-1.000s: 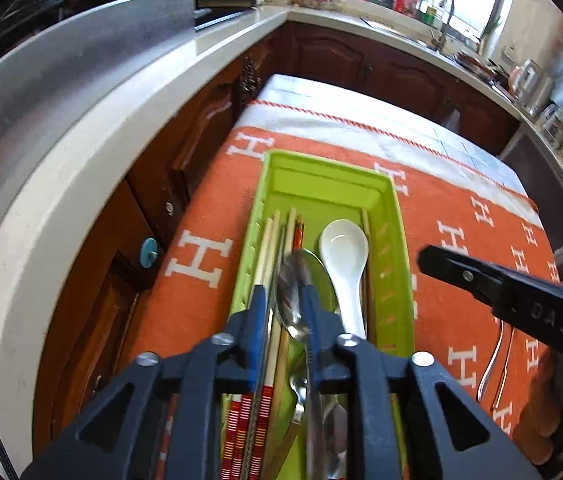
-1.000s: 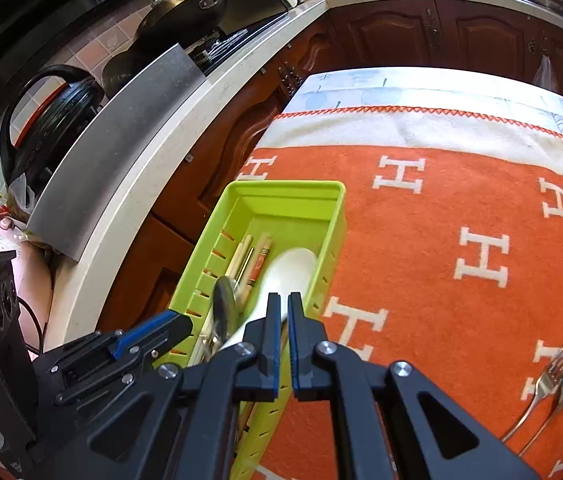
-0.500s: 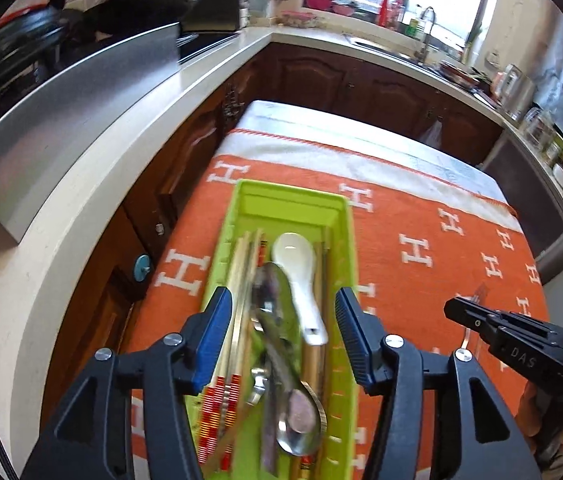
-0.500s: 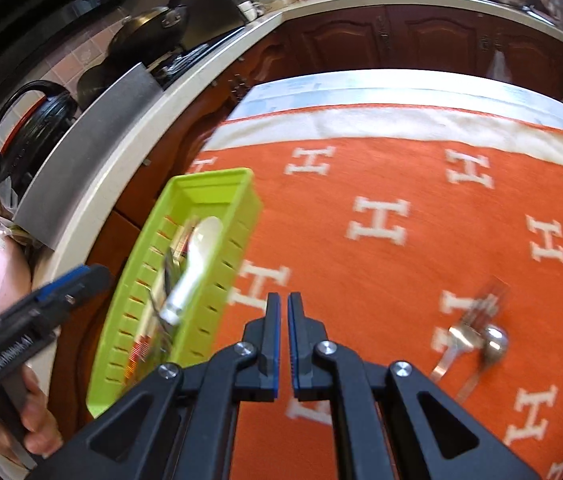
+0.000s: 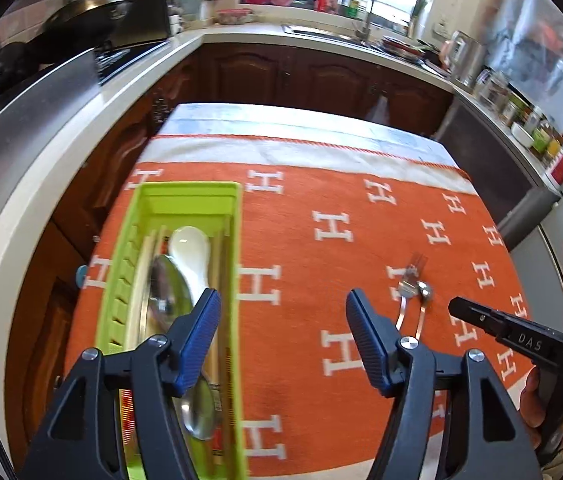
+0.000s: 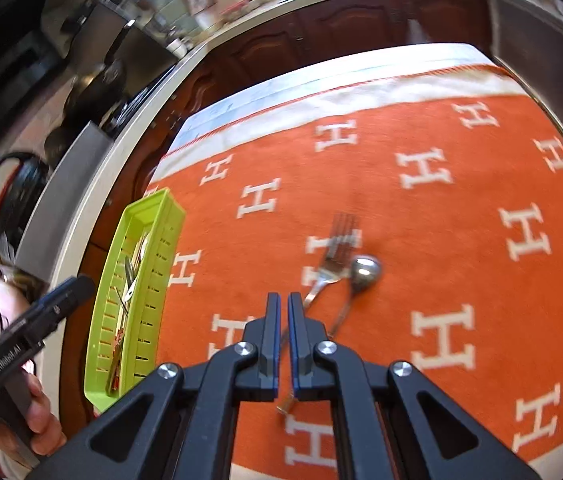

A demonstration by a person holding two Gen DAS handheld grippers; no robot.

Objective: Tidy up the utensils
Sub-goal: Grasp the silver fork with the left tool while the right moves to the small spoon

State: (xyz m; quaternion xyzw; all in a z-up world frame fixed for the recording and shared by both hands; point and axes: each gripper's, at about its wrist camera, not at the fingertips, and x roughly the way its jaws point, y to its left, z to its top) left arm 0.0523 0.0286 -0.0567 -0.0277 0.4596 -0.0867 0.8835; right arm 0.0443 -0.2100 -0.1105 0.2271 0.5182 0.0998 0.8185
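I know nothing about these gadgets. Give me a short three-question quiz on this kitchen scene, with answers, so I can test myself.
1. True or false: the left gripper holds a spoon.
2. Which utensils lie loose on the orange cloth? A) fork and spoon B) chopsticks C) knife
3. Fill in: the white spoon lies in the green ____.

Key
1. False: its fingers stand open and have just been opening, with nothing between them.
2. A: the fork and spoon lie side by side just ahead of the shut right gripper.
3. tray.
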